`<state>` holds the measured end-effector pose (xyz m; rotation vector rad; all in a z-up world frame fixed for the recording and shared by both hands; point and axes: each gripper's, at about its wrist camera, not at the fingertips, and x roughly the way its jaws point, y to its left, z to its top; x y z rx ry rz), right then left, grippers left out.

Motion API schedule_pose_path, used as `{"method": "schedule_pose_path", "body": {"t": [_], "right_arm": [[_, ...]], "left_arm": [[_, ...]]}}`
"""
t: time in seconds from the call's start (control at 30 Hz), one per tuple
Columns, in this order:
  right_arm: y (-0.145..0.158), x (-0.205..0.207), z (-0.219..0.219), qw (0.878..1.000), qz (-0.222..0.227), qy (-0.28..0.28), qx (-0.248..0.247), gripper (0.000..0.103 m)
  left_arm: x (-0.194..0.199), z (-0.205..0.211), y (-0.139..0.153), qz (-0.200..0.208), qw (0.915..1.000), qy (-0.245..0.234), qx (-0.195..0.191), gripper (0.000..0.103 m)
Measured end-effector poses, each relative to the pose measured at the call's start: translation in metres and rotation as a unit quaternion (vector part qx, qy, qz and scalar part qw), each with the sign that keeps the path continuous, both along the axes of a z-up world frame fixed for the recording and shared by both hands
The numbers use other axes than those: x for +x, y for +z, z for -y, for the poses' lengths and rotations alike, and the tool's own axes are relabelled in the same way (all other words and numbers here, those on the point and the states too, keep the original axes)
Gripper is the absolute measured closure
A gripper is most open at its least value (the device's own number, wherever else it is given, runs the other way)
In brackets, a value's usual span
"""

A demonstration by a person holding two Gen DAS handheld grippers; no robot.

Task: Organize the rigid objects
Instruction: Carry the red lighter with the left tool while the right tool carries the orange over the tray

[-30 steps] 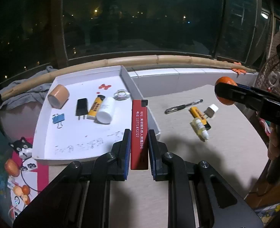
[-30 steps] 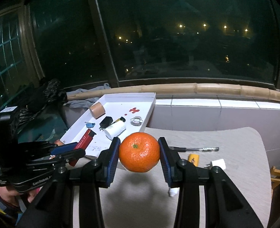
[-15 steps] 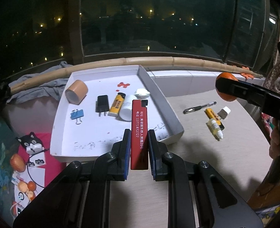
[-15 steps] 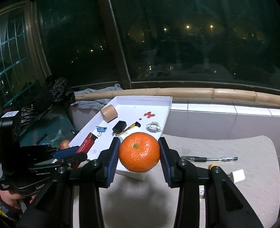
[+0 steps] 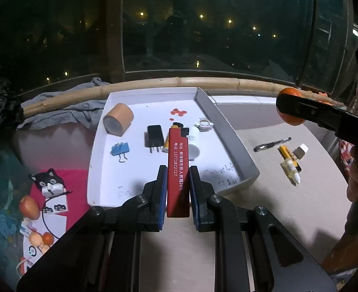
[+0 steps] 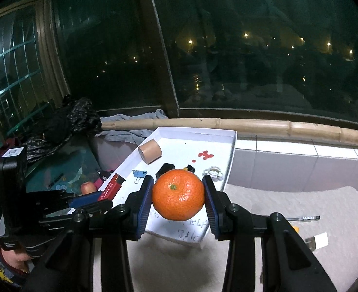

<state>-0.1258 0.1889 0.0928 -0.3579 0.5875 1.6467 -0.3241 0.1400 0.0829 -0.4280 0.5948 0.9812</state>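
Note:
My left gripper [image 5: 177, 189] is shut on a long red lighter [image 5: 177, 168] with white print, held above the near end of the white tray [image 5: 227, 131]. In the right wrist view that same lighter [image 6: 111, 189] shows at the left, in the left gripper [image 6: 91, 200]. My right gripper [image 6: 179, 202] is shut on an orange [image 6: 177, 198], held in the air over the tray's near right corner [image 6: 191, 239]. In the tray lie a tape roll [image 5: 118, 119], a black plug [image 5: 154, 137], a blue binder clip [image 5: 120, 149], a white bottle [image 5: 193, 146] and a clear glass piece [image 5: 204, 124].
On the beige table right of the tray lie a black pen [image 5: 272, 144], a yellow tube [image 5: 287, 155], a small white bottle [image 5: 292, 172] and a white eraser [image 5: 301, 149]. A bamboo pole [image 6: 276, 127] runs along the window. Grey cloth [image 5: 69, 109] and toys [image 5: 49, 182] lie left of the tray.
Both grippers have shifted left with their loads. The red lighter now hangs over the tray's middle instead of its right wall, and the orange has come over the tray's corner.

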Motion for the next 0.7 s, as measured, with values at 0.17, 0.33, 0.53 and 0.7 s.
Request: {"method": "schedule_pose_path", "body": {"t": [0.17,0.33,0.53,0.7], "right_arm": [[0.003,-0.005,-0.008,1.0,0.005,0.003,0.0,0.063],[0.009,-0.006,-0.019,1.0,0.008,0.004,0.003,0.063],[0.014,-0.01,-0.032,1.0,0.011,0.008,0.008,0.063],[0.015,-0.014,-0.044,1.0,0.013,0.012,0.004,0.063]], "left_arm": [[-0.003,-0.013,0.001,0.0,1.0,0.006,0.0,0.087],[-0.003,-0.026,0.003,0.0,0.9999,0.012,0.001,0.087],[-0.001,-0.04,0.005,0.002,0.9999,0.015,0.001,0.087],[0.004,-0.054,0.006,-0.002,0.9998,0.02,0.004,0.087]]}}
